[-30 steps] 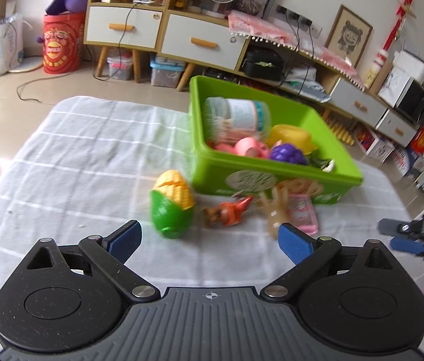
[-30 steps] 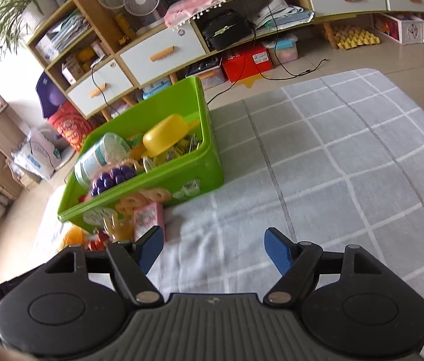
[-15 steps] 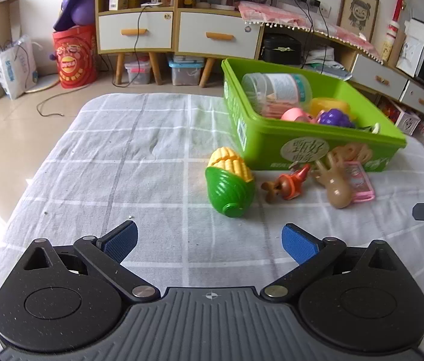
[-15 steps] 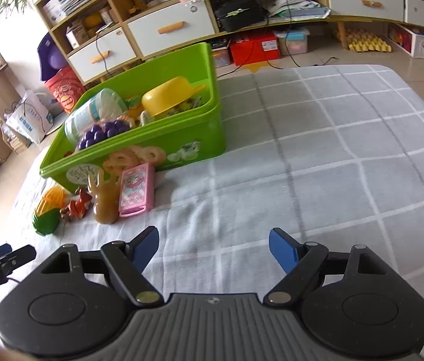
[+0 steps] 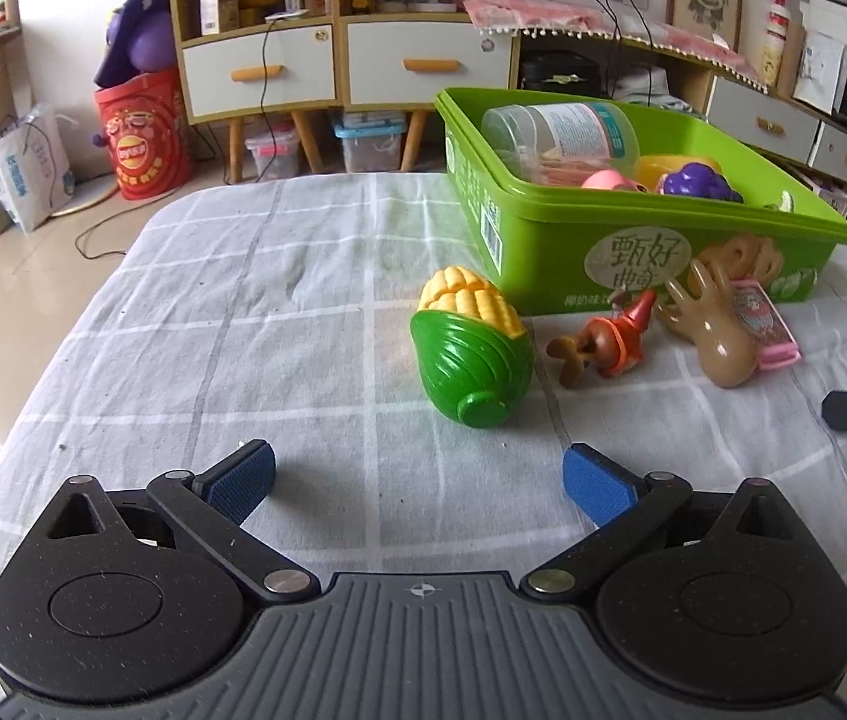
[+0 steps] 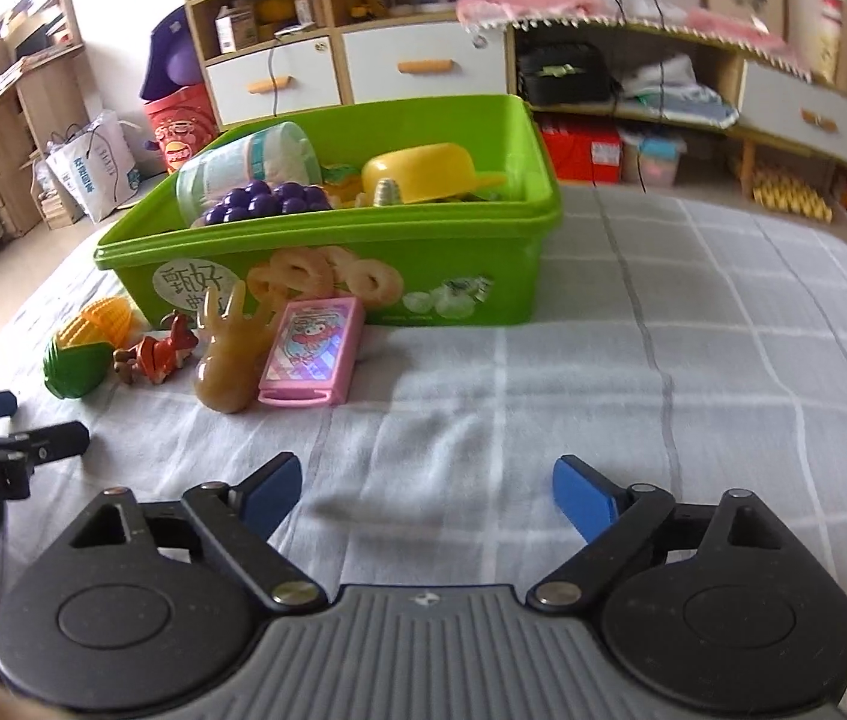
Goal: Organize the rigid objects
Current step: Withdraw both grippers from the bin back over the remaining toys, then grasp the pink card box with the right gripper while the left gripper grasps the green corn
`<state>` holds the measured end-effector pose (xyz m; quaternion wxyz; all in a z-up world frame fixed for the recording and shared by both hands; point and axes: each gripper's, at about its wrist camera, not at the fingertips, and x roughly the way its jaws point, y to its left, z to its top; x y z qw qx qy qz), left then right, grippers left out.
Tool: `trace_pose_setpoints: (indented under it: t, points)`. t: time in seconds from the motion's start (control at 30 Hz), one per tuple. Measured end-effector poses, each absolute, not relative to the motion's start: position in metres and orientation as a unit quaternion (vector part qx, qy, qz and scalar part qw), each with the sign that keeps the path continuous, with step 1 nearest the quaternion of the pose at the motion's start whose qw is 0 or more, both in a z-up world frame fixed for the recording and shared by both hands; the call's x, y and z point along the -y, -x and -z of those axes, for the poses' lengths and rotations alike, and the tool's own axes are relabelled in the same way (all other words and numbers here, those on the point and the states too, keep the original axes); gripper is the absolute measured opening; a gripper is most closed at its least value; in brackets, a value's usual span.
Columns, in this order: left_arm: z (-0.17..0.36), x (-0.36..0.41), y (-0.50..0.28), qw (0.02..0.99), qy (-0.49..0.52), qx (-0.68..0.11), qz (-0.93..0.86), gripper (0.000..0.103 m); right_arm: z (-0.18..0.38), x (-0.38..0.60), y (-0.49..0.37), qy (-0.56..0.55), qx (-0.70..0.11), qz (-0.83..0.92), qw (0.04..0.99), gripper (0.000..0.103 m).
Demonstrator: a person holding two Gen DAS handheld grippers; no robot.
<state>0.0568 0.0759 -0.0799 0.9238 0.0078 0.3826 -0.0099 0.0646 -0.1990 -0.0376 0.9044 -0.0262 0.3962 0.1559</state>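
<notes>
A green bin (image 5: pixel 549 252) (image 6: pixel 483 228) holds a clear jar (image 5: pixel 561 132), purple grapes (image 6: pixel 267 201), a yellow bowl (image 6: pixel 423 171) and other toys. In front of it on the grey checked cloth lie a toy corn (image 5: pixel 471 348) (image 6: pixel 84 348), an orange fox figure (image 5: pixel 609 345) (image 6: pixel 156 354), a tan hand-shaped toy (image 5: pixel 717 330) (image 6: pixel 231 360) and a pink toy phone (image 5: pixel 762 327) (image 6: pixel 315 351). My left gripper (image 5: pixel 417 477) is open and empty, just short of the corn. My right gripper (image 6: pixel 426 492) is open and empty, to the right of the phone.
Behind the table stand white-drawer cabinets (image 5: pixel 339 69), a red drum (image 5: pixel 144 132), storage boxes on the floor and a low shelf unit (image 6: pixel 783 114). The cloth's left edge (image 5: pixel 93 312) drops to the floor. Each gripper's tip shows at the other view's edge.
Both grippers have dropped lower and levelled out, closing in on the toys in front of the bin. The toys have not moved. Both jaws stay open.
</notes>
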Motion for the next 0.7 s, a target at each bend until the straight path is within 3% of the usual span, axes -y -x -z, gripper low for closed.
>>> trace_pose_setpoints:
  t: [0.7]
  points:
    - [0.081, -0.074, -0.062, 0.93, -0.005, -0.368, 0.007, 0.1, 0.05, 0.159, -0.08, 0.08, -0.356, -0.162, 0.917, 0.081]
